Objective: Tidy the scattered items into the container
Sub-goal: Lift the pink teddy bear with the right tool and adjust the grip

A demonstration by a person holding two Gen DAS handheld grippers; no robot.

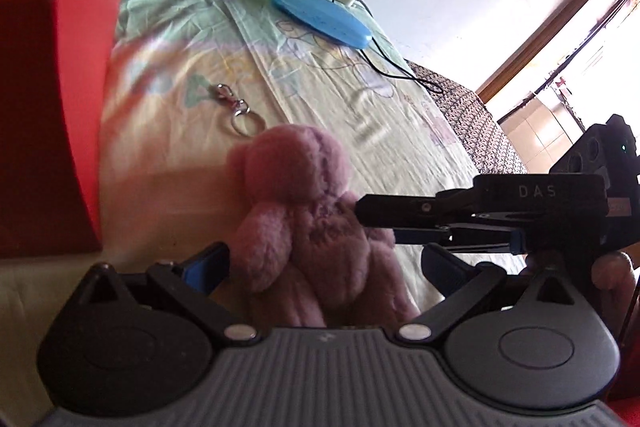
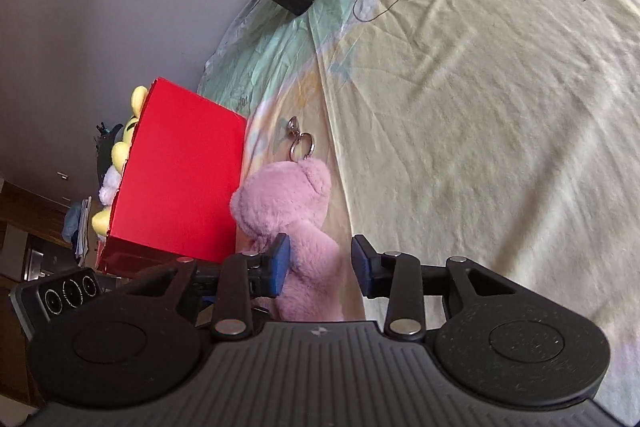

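So the pink bear [image 2: 294, 223] is lying on the sheet [image 2: 480, 107] right next to the red box [image 2: 180, 179], which already has yellow plushies poking out the top. Its keyring [image 2: 301, 143] trails off on the far side of its head.

Both claws are crowding it. The right gripper [image 2: 320, 263] has its jaws apart: the left pad looks to be brushing the bear's body, the right pad has a clear gap, so nothing is clamped. The left gripper [image 1: 324, 263] is also spread wide with the bear sitting between the fingers, no squeeze that I can see.

What I'd worry about:

1. 2 grippers in 1 spot. In the left view the right one comes in from the side with its tip right at the bear, so a careless close could knock finger against finger.
2. Fur is squishy. A shallow pinch on a limb could slip out mid-lift.
3. The dangling keyring could snag the box's torn rim on the way in.
4. The box is close, so a sideways bump could shove or tip it.
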